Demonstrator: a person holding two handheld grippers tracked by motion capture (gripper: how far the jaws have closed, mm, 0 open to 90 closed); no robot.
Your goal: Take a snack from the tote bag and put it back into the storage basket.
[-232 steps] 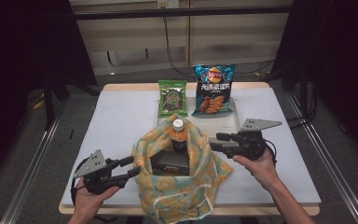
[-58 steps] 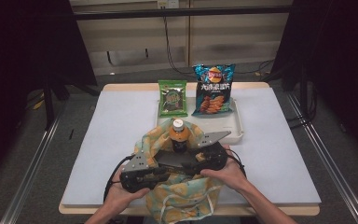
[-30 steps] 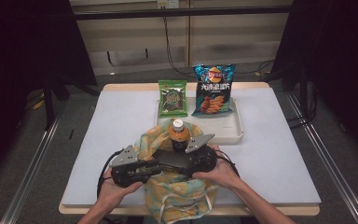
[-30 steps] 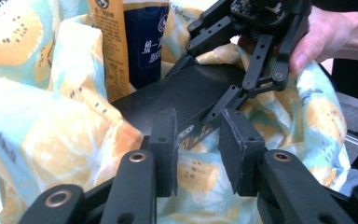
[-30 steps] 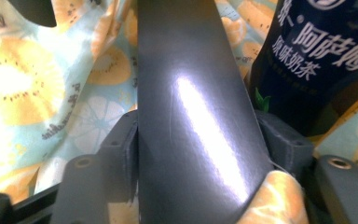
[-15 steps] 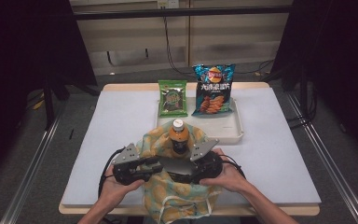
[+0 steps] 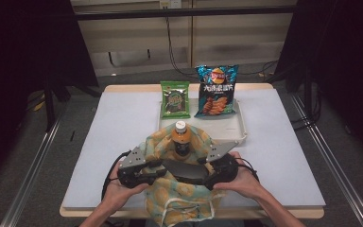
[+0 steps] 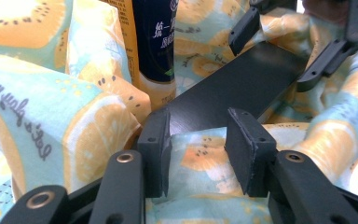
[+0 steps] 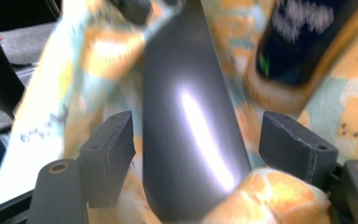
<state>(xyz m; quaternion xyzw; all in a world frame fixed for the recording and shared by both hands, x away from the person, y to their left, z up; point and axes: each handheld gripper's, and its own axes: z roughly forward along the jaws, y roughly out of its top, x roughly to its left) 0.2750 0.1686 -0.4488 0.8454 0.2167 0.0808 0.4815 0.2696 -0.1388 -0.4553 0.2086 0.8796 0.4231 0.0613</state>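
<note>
The fruit-print bag [image 7: 182, 198] lay between both grippers: left gripper [image 8: 198, 154] pinched its rim, right gripper [image 9: 196, 154], just opening, straddled a black insert [image 7: 184, 170]; a tug risked toppling the bottle [image 7: 181, 138].

Green snack bag [image 7: 175, 99] at upper centre of high view, standing upright on far edge of white tray [image 7: 240, 133]. Blue chip bag [image 7: 215, 91] just right of it, taller, also upright, orange chips printed on front. Tray sits centre-right, on pale grey table top [image 7: 113, 127]; wooden table edge [image 7: 264, 86] shows along far side. Black curtains [image 7: 23, 61] at left and right of frame. Beige wall panels [image 7: 137, 40] behind, black cable [image 7: 170, 38] hanging down upper centre. Metal rail [image 7: 33, 165] runs diagonally at lower left, grey floor beneath.
</note>
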